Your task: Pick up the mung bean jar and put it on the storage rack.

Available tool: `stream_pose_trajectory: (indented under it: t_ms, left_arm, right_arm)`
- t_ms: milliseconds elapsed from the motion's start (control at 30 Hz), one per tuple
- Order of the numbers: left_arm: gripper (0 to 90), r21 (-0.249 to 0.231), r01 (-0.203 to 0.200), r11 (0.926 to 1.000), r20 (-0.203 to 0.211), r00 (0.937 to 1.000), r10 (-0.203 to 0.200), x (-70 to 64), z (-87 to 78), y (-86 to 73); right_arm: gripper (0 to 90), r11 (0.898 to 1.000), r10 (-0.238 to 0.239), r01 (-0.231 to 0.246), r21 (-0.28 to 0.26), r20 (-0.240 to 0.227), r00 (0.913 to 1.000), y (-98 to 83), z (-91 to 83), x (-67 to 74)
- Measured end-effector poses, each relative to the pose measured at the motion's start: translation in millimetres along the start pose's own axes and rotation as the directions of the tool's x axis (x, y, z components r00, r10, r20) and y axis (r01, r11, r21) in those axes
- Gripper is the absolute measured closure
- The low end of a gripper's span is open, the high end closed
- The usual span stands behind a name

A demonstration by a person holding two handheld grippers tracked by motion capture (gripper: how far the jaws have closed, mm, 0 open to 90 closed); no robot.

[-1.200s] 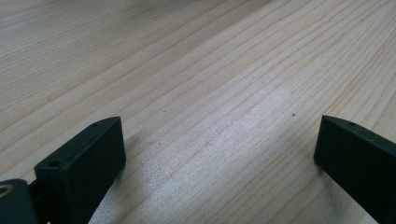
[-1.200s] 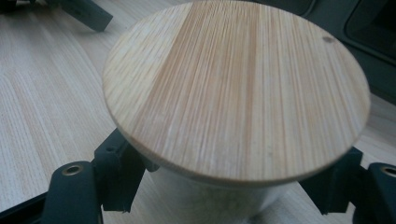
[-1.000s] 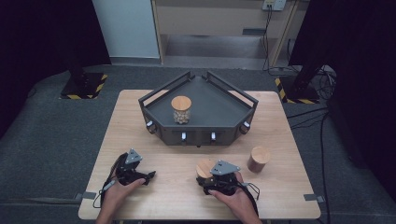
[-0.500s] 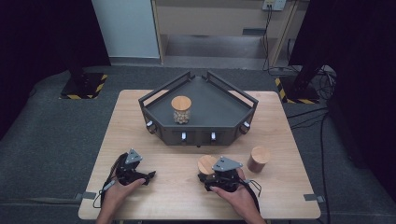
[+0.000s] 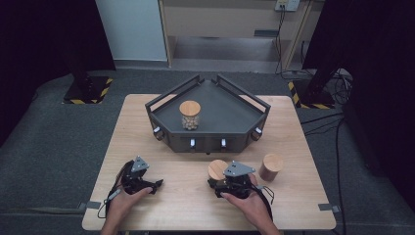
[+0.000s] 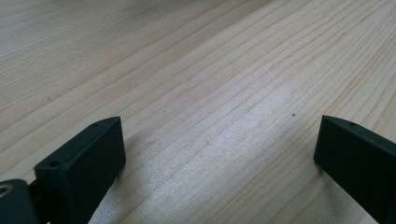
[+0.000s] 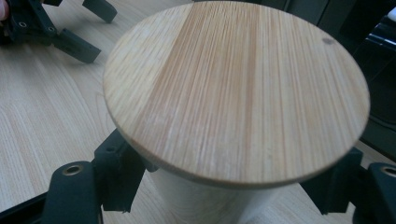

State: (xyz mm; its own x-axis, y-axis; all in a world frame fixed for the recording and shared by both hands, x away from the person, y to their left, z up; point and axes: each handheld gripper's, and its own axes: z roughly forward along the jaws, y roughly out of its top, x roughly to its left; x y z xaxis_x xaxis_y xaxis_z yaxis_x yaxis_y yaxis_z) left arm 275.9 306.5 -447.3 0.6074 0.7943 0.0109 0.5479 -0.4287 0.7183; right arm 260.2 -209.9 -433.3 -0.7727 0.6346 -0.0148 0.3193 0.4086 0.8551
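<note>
Wooden lid first: in the right gripper view I see a round bamboo lid [image 7: 236, 88] on a pale jar [image 7: 205, 200], and my right gripper [image 7: 231, 182] has its two black jaws pressed on the jar body just under the lid, one on each side. So the right tongs are clamped on this jar. In the high view the same jar [image 5: 217, 170] stands on the wooden table [image 5: 161, 205], at the tips of the right gripper [image 5: 221, 182], near the front edge and just before the dark tray [image 5: 230, 115].

My left gripper [image 5: 155, 184] rests on the table at the left, well apart from the jar. In the left gripper view its jaws stand wide apart with only bare table wood [image 6: 210, 93] between them, so these tongs hold nothing.

On the tray stands a second jar [image 5: 189, 115] with the same kind of lid; I can see something small and brown inside it, but I cannot tell what it is. A third wooden-topped jar [image 5: 270, 167] stands on the table just to the right of my right hand [image 5: 247, 203], not touching it.
</note>
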Motion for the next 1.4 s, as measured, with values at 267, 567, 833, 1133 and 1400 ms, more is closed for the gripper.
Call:
stream_pose_trajectory:
  t_ms: [267,567,833,1133,1400]
  left_arm:
    - [0.8,0.001,0.0,1.0,0.0,1.0,0.0,0.1,-0.1,0.2]
    - [0.8,0.0,0.0,1.0,0.0,1.0,0.0,0.0,0.0,0.1]
    - [0.8,0.002,-0.001,1.0,0.0,1.0,0.001,0.0,-0.1,0.3]
    - [0.7,0.001,-0.001,1.0,0.0,1.0,0.001,-0.1,0.0,0.2]
    - [0.7,0.002,-0.001,1.0,-0.001,1.0,0.001,-0.1,0.0,0.3]
  right_arm:
    - [25.8,1.0,-0.004,0.004,-0.003,0.001,1.0,5.8,-2.4,-1.7]
    - [25.8,1.0,-0.008,0.008,-0.012,-0.002,1.0,14.7,-5.6,-3.3]
    - [25.8,1.0,-0.008,0.008,-0.016,-0.001,1.0,22.8,-11.7,-7.6]
    - [25.8,1.0,-0.005,0.005,-0.021,0.001,1.0,29.1,-18.5,-12.2]
    - [25.8,1.0,-0.003,0.003,-0.029,0.001,1.0,37.3,-23.0,-15.0]
